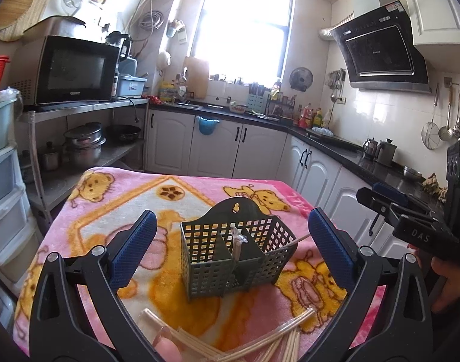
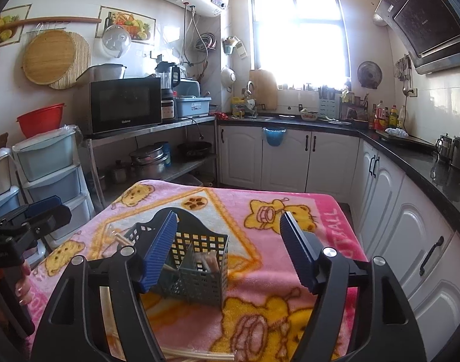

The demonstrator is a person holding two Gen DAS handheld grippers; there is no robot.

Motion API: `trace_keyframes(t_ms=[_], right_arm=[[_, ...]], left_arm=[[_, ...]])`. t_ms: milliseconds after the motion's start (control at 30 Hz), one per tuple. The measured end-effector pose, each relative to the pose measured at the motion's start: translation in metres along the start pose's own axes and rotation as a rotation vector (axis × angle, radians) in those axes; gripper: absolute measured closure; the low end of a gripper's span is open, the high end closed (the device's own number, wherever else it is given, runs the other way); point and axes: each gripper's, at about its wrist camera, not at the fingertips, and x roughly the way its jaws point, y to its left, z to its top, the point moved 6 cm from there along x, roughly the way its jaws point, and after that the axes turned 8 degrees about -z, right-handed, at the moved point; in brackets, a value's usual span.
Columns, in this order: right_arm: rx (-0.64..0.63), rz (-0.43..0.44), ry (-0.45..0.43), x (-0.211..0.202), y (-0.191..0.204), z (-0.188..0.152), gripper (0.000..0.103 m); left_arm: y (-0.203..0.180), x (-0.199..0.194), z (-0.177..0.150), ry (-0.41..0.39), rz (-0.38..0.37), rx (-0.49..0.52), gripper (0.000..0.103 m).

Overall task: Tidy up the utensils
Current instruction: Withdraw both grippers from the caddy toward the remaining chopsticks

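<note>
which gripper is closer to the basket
The right gripper: its left finger overlaps the basket rim. The left gripper sits back, near the loose chopsticks.

Both views are lit pretty much entirely by the window [image 1: 245, 30], which is totally blown out to white at top centre and spills a hazy glow over the wall and cutting board [image 1: 196, 75] next to it. The blanket [image 1: 181, 199] in the middle is bright and sharp, with only soft shadows under the basket [image 1: 230, 259]. Heavy fisheye bending curves the cabinets [image 2: 411, 226] toward the edges, the corners go black, and the range hood [image 2: 426, 21] shows some glare.
</note>
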Motion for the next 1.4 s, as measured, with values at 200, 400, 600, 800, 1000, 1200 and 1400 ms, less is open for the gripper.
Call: trace_keyframes(t_ms=[200,400,600,800,1000,1200,1400], right_arm=[[-0.007,0.000,-0.015,-0.015,0.005,-0.007,0.029],[-0.007,0.012,-0.013,-0.027,0.008,-0.014,0.028],[-0.020,0.020,0.006,-0.031,0.013,-0.025,0.028],[-0.037,0.020,0.031,-0.033,0.018,-0.040,0.028],[-0.034,0.033,0.067,-0.034,0.022,-0.057,0.028],[-0.041,0.057,0.104,-0.032,0.028,-0.074,0.028],[-0.046,0.068,0.147,-0.029,0.033,-0.093,0.028]], left_arm=[[0.001,-0.011,-0.006,-0.013,0.010,-0.018,0.010],[0.003,-0.023,-0.013,-0.022,0.024,-0.034,0.010],[0.009,-0.031,-0.023,-0.009,0.041,-0.053,0.010],[0.020,-0.038,-0.035,0.005,0.064,-0.084,0.010],[0.032,-0.049,-0.047,0.004,0.085,-0.126,0.010],[0.048,-0.053,-0.067,0.047,0.112,-0.167,0.010],[0.055,-0.049,-0.091,0.106,0.111,-0.195,0.010]])
